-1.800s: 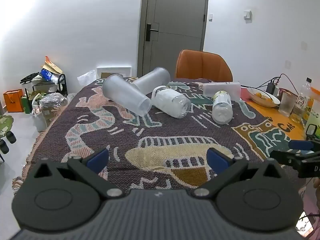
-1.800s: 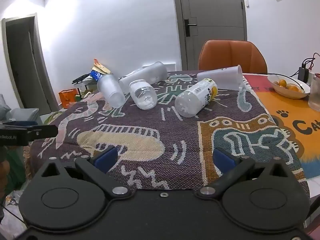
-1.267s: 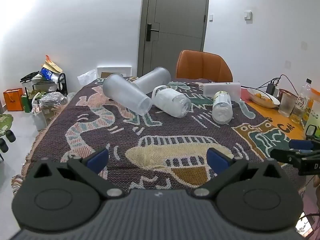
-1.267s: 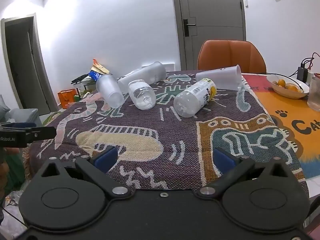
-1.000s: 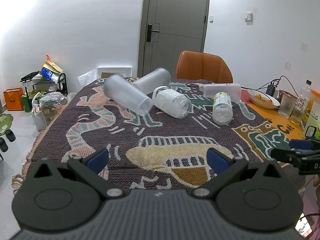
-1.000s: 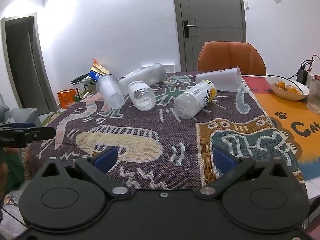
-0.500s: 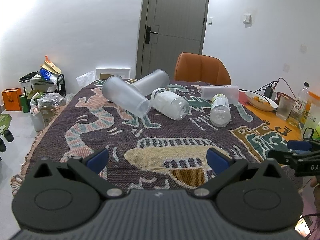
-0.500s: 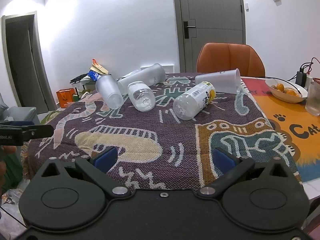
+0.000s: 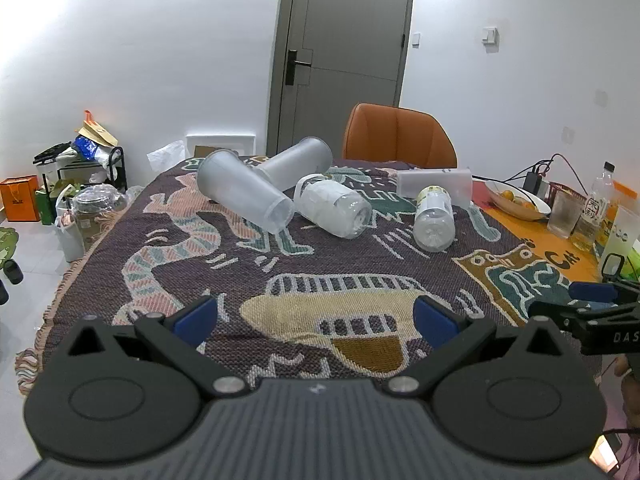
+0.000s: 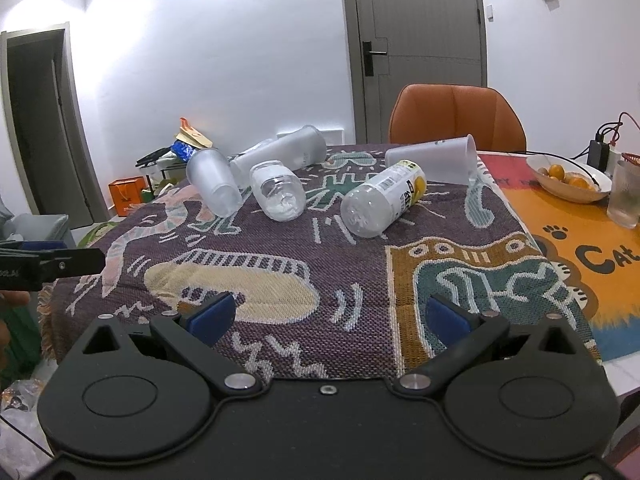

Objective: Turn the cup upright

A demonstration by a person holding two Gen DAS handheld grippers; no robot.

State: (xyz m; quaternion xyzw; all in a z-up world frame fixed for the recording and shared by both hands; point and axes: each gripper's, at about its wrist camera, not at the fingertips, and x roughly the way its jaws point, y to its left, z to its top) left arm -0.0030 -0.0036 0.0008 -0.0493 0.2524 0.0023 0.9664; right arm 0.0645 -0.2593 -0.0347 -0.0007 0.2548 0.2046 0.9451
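Several clear containers lie on their sides on a patterned cloth [image 9: 312, 280]. A frosted cup [image 9: 244, 192] lies across a second frosted cup [image 9: 296, 162]. A white-wrapped jar [image 9: 332, 206], a labelled bottle [image 9: 434, 216] and a third frosted cup [image 9: 436, 184] lie further right. In the right wrist view the same show: cup [image 10: 214, 186], cup [image 10: 284, 152], jar [image 10: 278, 190], bottle [image 10: 384, 204], cup [image 10: 432, 160]. My left gripper [image 9: 316, 318] is open and empty over the near cloth. My right gripper [image 10: 328, 316] is open and empty, also near the front edge.
An orange chair [image 9: 398, 136] stands behind the table. A bowl of oranges [image 10: 568, 176], a glass [image 10: 624, 194] and bottles [image 9: 596, 208] stand on the orange mat at right. Clutter and bags [image 9: 76, 184] sit on the floor at left. A grey door [image 9: 344, 56] is behind.
Both grippers have drifted slightly forward toward the containers. Both stay open and nothing on the cloth has moved.
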